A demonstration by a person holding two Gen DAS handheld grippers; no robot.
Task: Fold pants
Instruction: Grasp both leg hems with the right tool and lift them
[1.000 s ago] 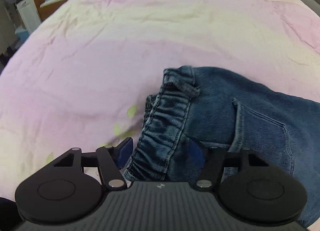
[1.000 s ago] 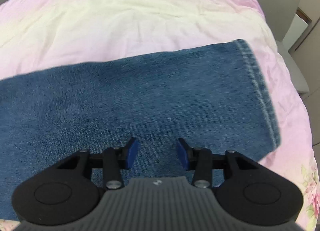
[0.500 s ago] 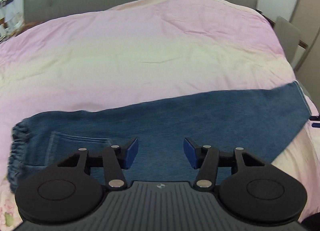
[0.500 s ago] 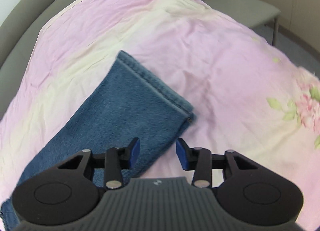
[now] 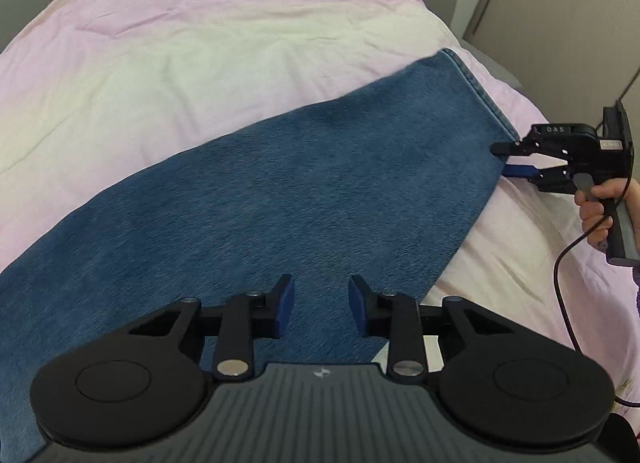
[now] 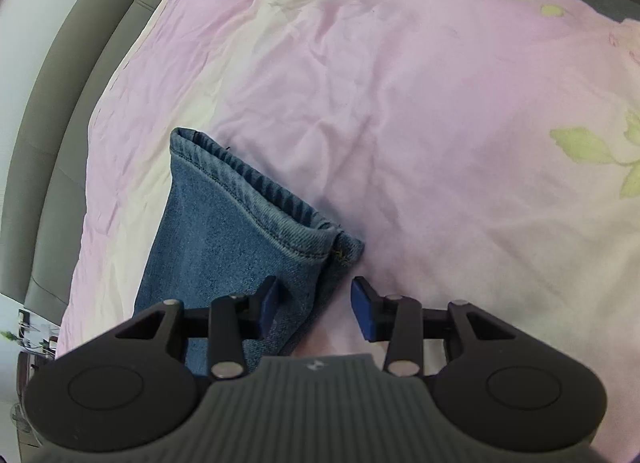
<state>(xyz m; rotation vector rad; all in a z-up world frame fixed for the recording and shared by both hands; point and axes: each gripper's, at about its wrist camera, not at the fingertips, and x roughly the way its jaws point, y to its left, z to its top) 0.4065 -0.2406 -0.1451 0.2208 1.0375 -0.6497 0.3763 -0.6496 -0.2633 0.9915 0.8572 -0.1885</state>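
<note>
**Two grippers at the leg end of the jeans**

Two grippers hover over blue denim pants [image 5: 280, 183] laid flat across a pink and cream bedspread [image 5: 160, 63]. The left gripper [image 5: 320, 305] hangs above the middle of the leg, near its lower edge; its jaws are closing, narrow now, with denim below them but nothing pinched. The right gripper [image 6: 314, 307] sits at the hem [image 6: 256, 199] corner: its left pad lies over the denim and its right pad over the bedspread, jaws part open with a clear gap, pressing on nothing. A hand [image 5: 600, 211] holds its handle, seen in the left wrist view.
</note>
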